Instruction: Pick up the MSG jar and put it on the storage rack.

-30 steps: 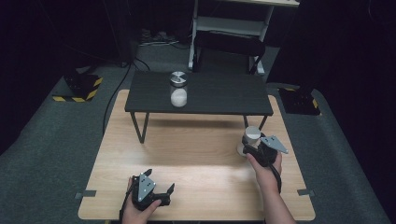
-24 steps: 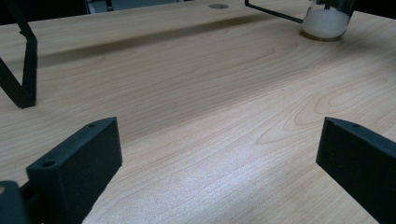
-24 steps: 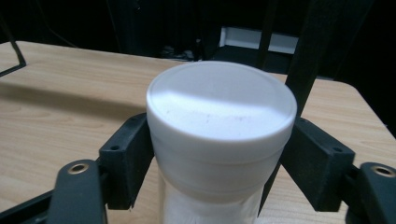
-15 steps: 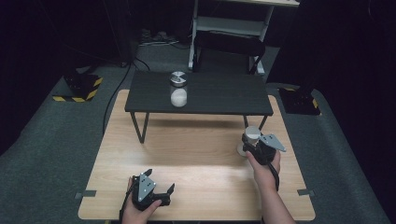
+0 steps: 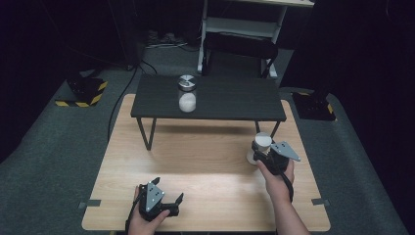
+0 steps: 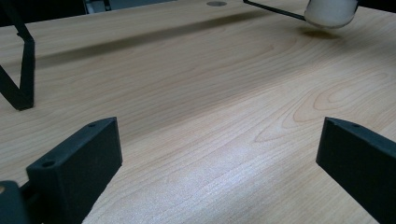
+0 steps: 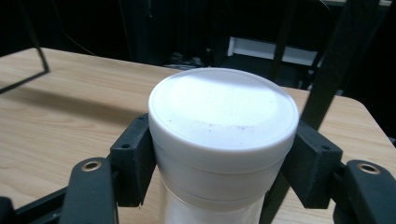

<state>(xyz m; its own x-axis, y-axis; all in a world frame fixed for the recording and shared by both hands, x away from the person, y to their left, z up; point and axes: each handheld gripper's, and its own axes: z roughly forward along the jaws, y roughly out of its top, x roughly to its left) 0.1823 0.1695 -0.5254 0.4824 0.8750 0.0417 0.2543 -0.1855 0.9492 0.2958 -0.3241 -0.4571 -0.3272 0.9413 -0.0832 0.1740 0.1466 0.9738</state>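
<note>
Item one, at the left: your left gripper (image 5: 172,205) sat low at the near edge of the wooden table (image 5: 205,161), jaws spread wide with nothing between them; in the left gripper view only bare wood lay under them. It was parked clear of the work, presumably to leave the other hand room.

Item two, centre and farther off: a glass jar (image 5: 187,93) with a metal lid and a white filling stood upright on the black side table (image 5: 210,98), well apart from both grippers and untouched.

Item three, at the right: the white lidded container (image 7: 223,140) stood upright near the right edge of the wooden table, just in front of the side table's right leg. Your right gripper (image 5: 266,156) had just been closing its jaws, and they were clamped on the container's sides below the lid's rim. That hold looked chosen to keep the container vertical and the lid seated. Judged from this, the grasp was made and the lift not yet begun.
</note>
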